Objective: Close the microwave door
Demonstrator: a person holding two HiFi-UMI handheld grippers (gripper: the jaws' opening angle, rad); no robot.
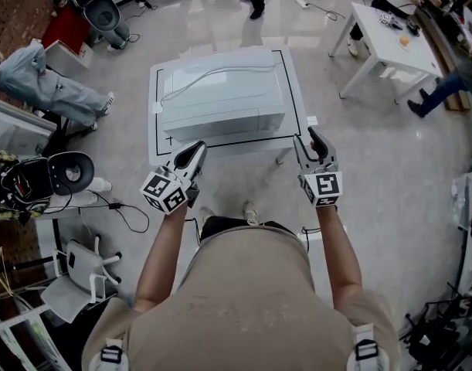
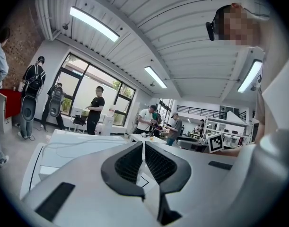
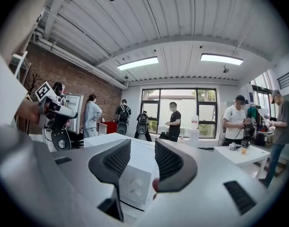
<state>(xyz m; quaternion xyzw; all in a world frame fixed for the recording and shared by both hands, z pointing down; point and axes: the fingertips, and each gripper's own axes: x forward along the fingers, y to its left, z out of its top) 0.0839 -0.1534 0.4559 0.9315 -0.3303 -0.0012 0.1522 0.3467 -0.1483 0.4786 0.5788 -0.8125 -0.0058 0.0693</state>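
The white microwave (image 1: 220, 99) stands on a white table (image 1: 291, 91) marked with a black outline, and a cable lies across its top. Its front face (image 1: 220, 124) looks flush from above, with no door swung out. My left gripper (image 1: 198, 147) hovers at the table's near edge, left of centre, its jaws shut on nothing (image 2: 143, 144). At the table's near right corner my right gripper (image 1: 313, 134) is open, with a gap between the pads and nothing in it (image 3: 143, 148). A small white socket block (image 3: 131, 187) sits just beyond its jaws.
A second white table (image 1: 390, 41) with small items stands at the back right. Several people stand or sit around the room. A black round device (image 1: 54, 175) and floor cables lie at the left, a white chair (image 1: 89, 267) at lower left.
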